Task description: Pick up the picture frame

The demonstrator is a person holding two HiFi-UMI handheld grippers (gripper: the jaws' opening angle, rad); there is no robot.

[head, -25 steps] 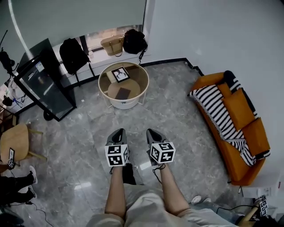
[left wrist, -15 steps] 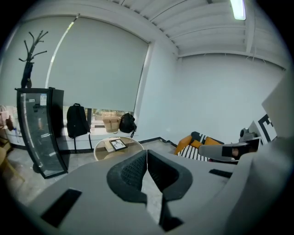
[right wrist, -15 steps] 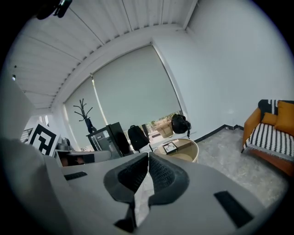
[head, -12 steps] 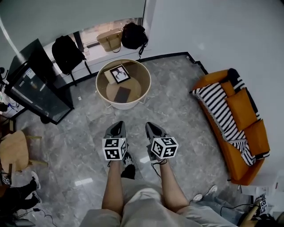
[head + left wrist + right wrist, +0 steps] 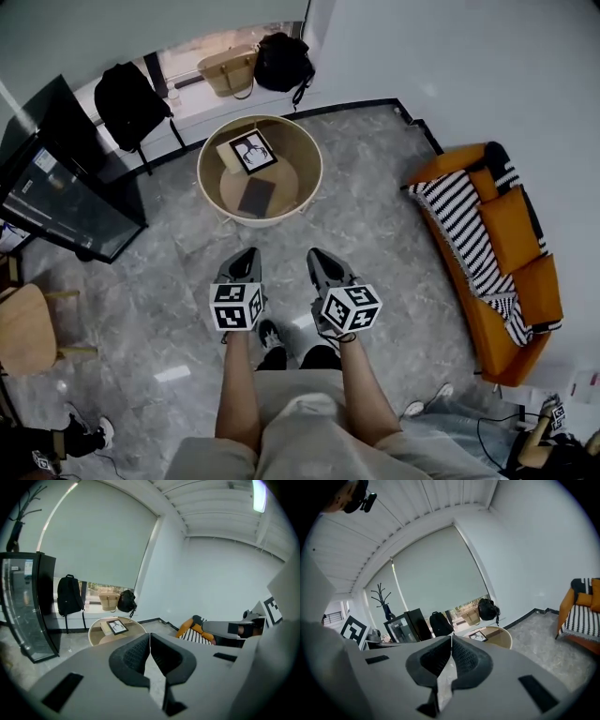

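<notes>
Black-rimmed picture frame (image 5: 251,152) w/ a b&w photo sits on the round beige table (image 5: 313,187), at its far-left part, next to a dark flat pad (image 5: 256,197). Left gripper (image 5: 247,255) & right gripper (image 5: 317,255) hover side by side over grey marble floor (image 5: 375,216), short of the table. Both jaw pairs are pressed together, nothing btwn them.

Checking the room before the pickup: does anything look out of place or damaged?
Nothing spilled or broken. The picture frame lies skewed on the round table, beside a dark pad; a striped blanket is draped loosely over the orange sofa.
</notes>
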